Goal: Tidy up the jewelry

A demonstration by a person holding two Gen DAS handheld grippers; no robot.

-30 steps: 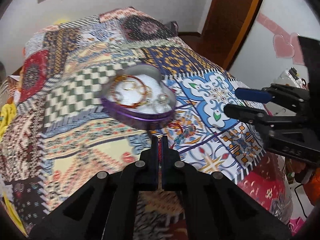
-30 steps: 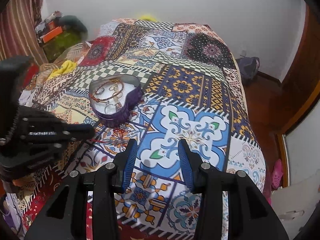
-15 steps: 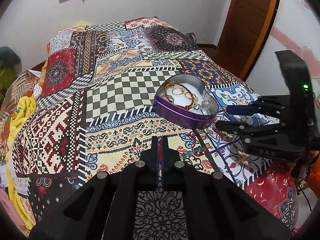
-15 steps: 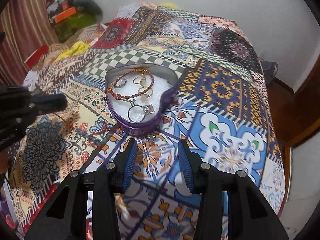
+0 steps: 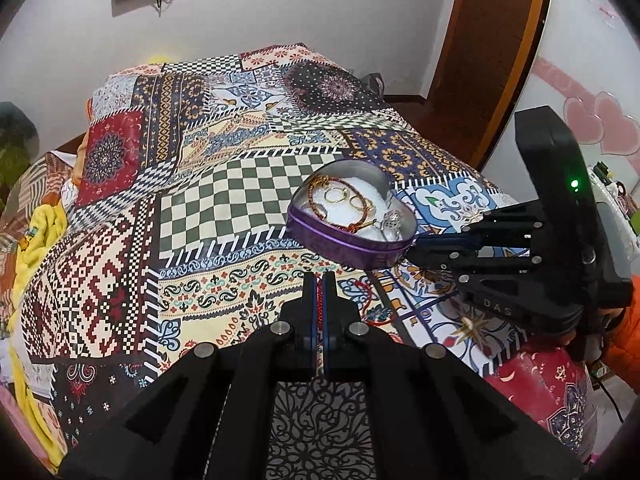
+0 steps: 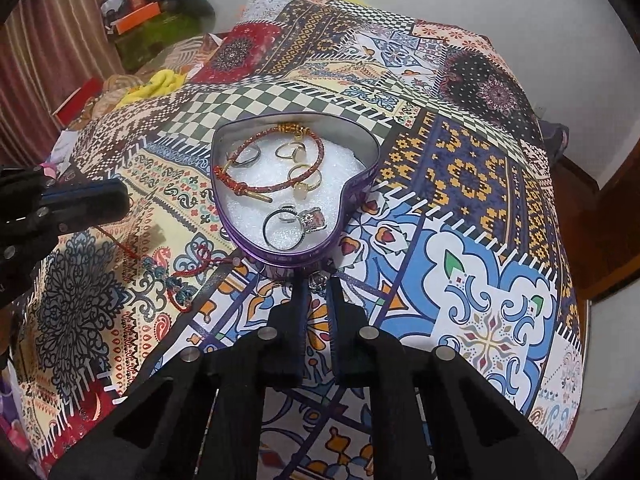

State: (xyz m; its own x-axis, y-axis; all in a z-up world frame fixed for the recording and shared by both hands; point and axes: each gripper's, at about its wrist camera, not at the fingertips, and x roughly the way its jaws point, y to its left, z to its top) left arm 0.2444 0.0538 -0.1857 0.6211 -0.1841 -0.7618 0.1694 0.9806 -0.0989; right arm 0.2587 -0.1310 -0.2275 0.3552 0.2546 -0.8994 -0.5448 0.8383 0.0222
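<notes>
A purple heart-shaped tin (image 6: 362, 188) (image 5: 340, 242) sits on the patterned bedspread. It holds a red cord bracelet (image 6: 276, 160) and several rings on white filling. My left gripper (image 5: 319, 280) is shut on a red cord (image 5: 319, 304), whose beaded end (image 6: 180, 280) trails on the bedspread left of the tin. My right gripper (image 6: 319, 278) is at the tin's near tip, its fingers closed around a small silver ring (image 6: 319, 282) lying there on the bedspread. It also shows in the left wrist view (image 5: 424, 246).
The bedspread (image 6: 460, 200) covers the whole bed and drops off at the near and right edges. Clutter and yellow cloth (image 6: 156, 84) lie at the far left. A wooden door (image 5: 492, 52) stands at the right.
My right gripper has moved in to the tin's near tip and its fingers have closed in. My left gripper has drawn back and up with the cord held.
</notes>
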